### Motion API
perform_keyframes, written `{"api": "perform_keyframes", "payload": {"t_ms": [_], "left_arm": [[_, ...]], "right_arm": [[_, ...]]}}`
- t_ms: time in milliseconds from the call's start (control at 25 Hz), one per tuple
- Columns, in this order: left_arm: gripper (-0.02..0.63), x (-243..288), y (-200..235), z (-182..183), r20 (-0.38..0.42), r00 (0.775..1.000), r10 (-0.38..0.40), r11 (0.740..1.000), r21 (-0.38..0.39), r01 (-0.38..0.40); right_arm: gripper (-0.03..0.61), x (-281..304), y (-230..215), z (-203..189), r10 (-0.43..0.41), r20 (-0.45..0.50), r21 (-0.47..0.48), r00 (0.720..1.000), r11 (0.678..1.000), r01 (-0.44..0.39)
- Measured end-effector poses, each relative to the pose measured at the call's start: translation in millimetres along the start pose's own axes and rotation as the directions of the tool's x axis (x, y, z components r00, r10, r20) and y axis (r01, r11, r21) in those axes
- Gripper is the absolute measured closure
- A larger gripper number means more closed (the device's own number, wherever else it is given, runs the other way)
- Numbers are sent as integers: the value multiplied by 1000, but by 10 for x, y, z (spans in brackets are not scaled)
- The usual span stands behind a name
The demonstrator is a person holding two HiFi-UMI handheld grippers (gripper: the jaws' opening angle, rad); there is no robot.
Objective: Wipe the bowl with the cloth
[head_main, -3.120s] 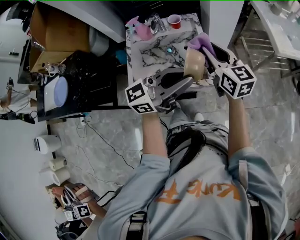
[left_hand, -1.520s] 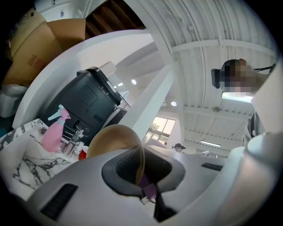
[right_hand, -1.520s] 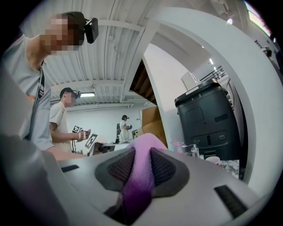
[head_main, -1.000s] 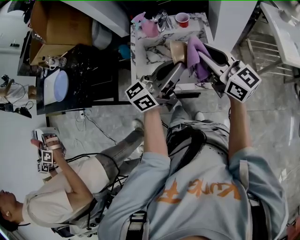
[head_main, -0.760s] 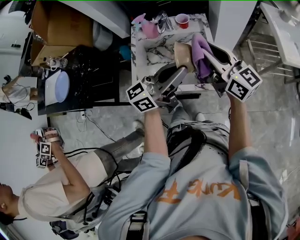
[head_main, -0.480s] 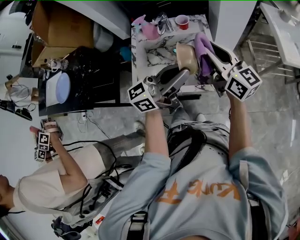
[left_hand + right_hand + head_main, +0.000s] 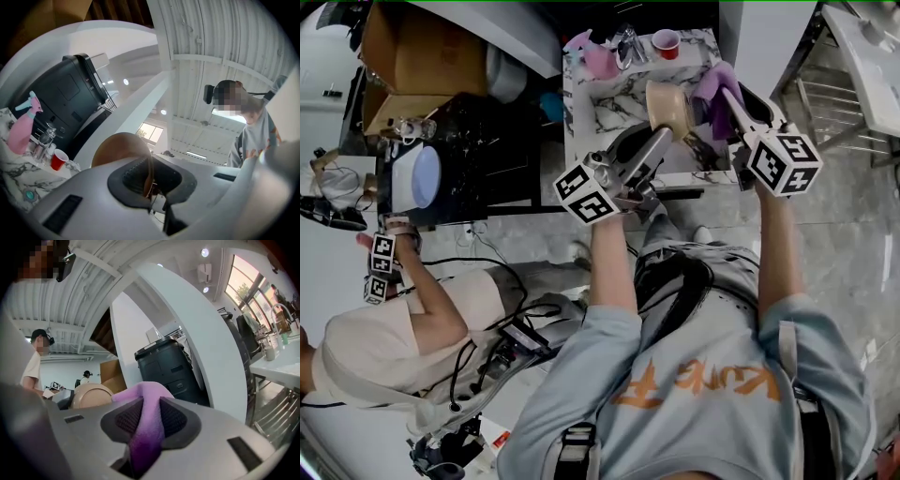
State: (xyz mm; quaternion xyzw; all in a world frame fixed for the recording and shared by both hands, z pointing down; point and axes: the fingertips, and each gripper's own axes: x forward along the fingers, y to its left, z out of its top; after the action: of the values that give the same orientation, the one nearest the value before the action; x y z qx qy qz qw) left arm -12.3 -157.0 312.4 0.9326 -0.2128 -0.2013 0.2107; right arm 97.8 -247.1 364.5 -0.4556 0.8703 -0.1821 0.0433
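Note:
A tan bowl point(image 7: 667, 105) is held tilted in the air above the marble table point(image 7: 609, 94). My left gripper point(image 7: 661, 141) is shut on the bowl's rim point(image 7: 149, 169), which stands edge-on between the pads. My right gripper point(image 7: 727, 101) is shut on a purple cloth point(image 7: 713, 86), and the cloth point(image 7: 149, 420) hangs out between its pads. In the head view the cloth lies against the right side of the bowl. In the right gripper view the bowl point(image 7: 91, 395) shows to the left of the cloth.
On the table's far end stand a pink spray bottle point(image 7: 598, 58), a red cup point(image 7: 666, 42) and some glassware point(image 7: 628, 42). A black appliance with a white plate point(image 7: 422, 173) and a cardboard box point(image 7: 403, 56) sit to the left. A person point(image 7: 384, 347) holding grippers is at the lower left.
The bowl has turned and shifted slightly while the cloth moved from its front to its right side and upward. The person at lower left has moved further left and down.

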Motion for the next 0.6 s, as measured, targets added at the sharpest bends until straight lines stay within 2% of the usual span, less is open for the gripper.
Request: {"api": "perform_keyframes", "payload": {"t_ms": [120,240,400,600], "left_arm": [[580,-67,256,8,-39,989,139,989,51,-137],[579,-140,491,-46,-115,958,264,960,123,-250],[580,-193,694,-140,-204,920,335,935,190,-299],[580,-239,891,-289,-321,869,378,917,258,-304]], "right_arm": [[460,25,-71,15,-29,8,6,1000,1000,29],[460,64,-112,-8,-47,9,9,999,999,47],[460,125,-169,-56,-72,4,13,997,997,72],[460,173,-237,-67,-112,12,22,994,993,112]]}}
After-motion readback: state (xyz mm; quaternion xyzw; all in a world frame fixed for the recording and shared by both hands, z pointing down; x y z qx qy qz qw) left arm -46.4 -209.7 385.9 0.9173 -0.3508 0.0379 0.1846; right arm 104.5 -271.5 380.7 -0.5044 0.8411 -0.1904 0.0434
